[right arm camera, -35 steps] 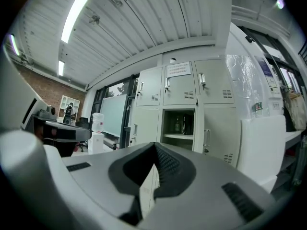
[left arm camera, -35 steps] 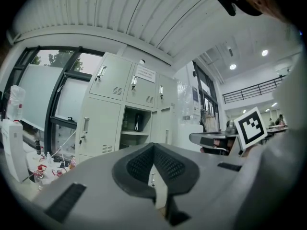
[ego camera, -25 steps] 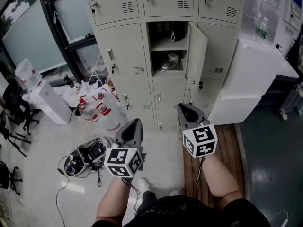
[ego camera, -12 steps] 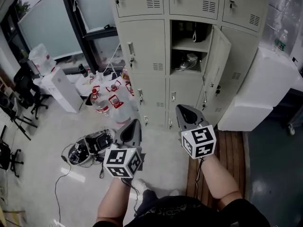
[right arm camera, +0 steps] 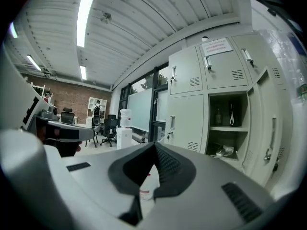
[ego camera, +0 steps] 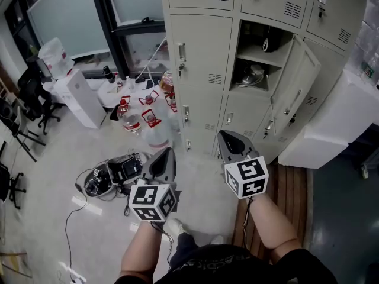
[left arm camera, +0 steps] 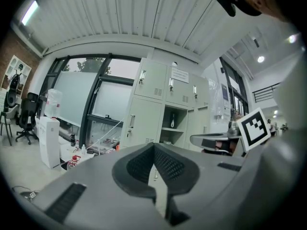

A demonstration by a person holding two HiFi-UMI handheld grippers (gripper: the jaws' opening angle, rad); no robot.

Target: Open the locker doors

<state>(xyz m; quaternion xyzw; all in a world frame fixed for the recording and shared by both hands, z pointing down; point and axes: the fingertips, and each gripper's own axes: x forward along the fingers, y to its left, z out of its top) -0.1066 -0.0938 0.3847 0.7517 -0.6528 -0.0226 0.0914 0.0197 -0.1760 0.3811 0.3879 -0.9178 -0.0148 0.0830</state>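
The left gripper (ego camera: 167,152) and right gripper (ego camera: 224,136) are held side by side and apart, each with its jaws pressed together on nothing. Camera gear (ego camera: 115,173) lies on the floor just left of the left gripper, with water jugs (ego camera: 131,120) ahead of it. Beyond both stands the locker bank (ego camera: 201,46). One locker door (ego camera: 294,96) hangs open ahead and right of the right gripper, and its neighbours are closed.
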